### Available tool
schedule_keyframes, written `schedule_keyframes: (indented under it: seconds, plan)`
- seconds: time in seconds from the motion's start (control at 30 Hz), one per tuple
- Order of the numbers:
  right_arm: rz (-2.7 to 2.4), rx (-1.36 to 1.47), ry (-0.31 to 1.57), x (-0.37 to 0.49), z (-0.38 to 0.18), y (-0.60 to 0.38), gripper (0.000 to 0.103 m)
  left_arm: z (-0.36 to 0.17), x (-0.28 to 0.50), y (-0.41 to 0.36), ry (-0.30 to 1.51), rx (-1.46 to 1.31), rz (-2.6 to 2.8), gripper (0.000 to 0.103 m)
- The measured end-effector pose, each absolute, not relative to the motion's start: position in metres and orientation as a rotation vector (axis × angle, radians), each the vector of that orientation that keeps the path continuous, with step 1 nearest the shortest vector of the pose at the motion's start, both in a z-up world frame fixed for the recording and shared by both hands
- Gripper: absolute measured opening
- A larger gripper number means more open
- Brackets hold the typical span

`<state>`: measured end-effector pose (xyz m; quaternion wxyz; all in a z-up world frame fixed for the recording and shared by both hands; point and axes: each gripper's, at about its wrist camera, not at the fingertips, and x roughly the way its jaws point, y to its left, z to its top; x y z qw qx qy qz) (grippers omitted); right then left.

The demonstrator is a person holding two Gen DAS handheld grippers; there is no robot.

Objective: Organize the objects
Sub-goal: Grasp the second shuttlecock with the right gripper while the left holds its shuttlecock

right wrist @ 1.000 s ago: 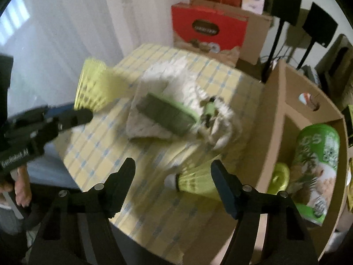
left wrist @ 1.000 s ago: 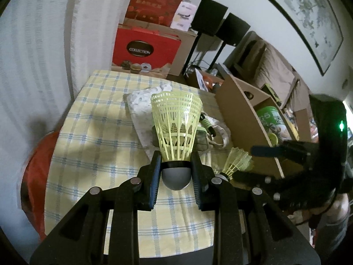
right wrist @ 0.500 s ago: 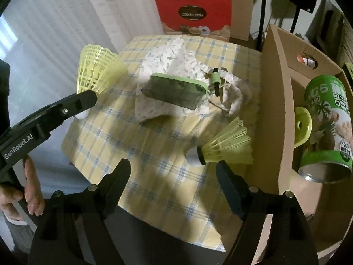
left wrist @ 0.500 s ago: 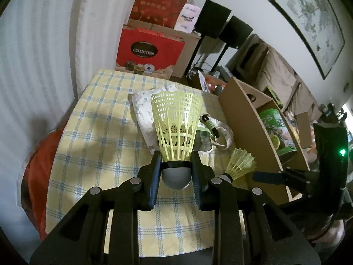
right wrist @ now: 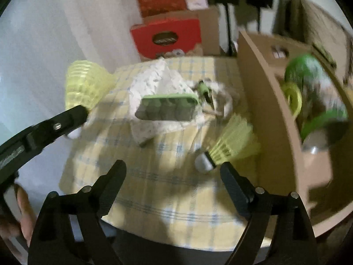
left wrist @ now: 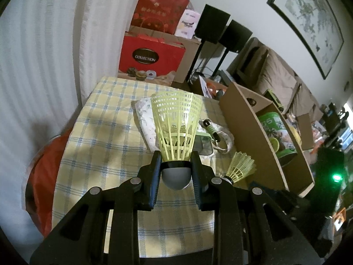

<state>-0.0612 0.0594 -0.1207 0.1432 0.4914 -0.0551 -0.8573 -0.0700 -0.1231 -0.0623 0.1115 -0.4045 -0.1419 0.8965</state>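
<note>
My left gripper (left wrist: 175,172) is shut on the grey cork of a yellow shuttlecock (left wrist: 176,123), skirt pointing up; the same shuttlecock (right wrist: 83,84) shows at the left of the right wrist view. A second yellow shuttlecock (right wrist: 229,145) lies on its side on the checked tablecloth (right wrist: 154,176), close to the cardboard box (right wrist: 275,110). My right gripper (right wrist: 172,170) hovers just in front of it, its jaws opening wide, nothing between them. The second shuttlecock (left wrist: 240,167) also shows beside my left fingers.
A green-lidded case (right wrist: 167,108) rests on a white patterned cloth bag (right wrist: 154,81) mid-table. The cardboard box holds a green can (right wrist: 317,92) and a yellow ring (right wrist: 292,97). Red gift boxes (left wrist: 152,55) and black speakers (left wrist: 211,26) stand behind the table.
My right gripper has rolled, opened wider and come closer to the lying shuttlecock. My left gripper keeps its shuttlecock and has hardly moved.
</note>
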Motion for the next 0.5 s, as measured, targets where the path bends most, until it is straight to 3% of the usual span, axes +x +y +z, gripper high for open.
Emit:
schedule_keyframes:
  seconds: [0.23,0.5]
  plan:
    - [-2.548,1.491,-0.295,-0.075,-0.144,0.069,0.088,-0.064,-0.066,-0.133,-0.440,-1.186,2.637,0.024]
    - [-2.576,1.509,-0.304,-0.107,-0.162,0.066,0.084,-0.066,-0.066,-0.134,-0.449,-1.189,2.630,0.024]
